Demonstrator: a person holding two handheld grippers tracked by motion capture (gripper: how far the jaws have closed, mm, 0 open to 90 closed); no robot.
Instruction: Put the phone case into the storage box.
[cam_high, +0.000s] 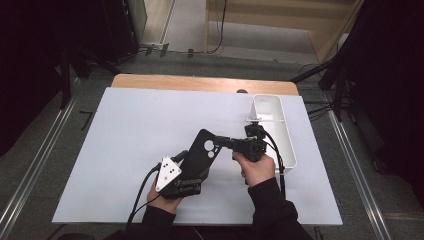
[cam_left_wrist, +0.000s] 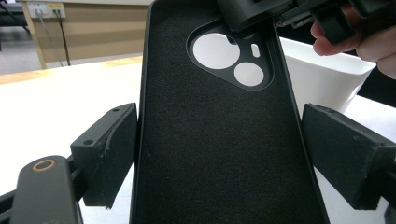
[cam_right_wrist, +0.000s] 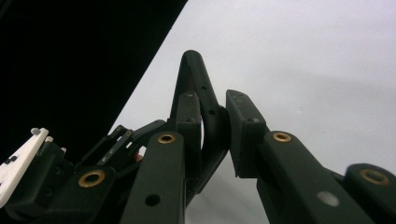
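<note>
got the case (cam_high: 200, 152) up off the table, left gripper (cam_left_wrist: 219, 154) clamped across it and right gripper (cam_right_wrist: 210, 123) pinching its top rim, tray (cam_high: 285, 131) drop left

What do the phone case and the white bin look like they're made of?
Phone case: black, matte, finely grained felt-like lining inside; shell probably plastic or rubber. White bin: smooth, slightly glossy, thin-walled, likely moulded plastic.
</note>
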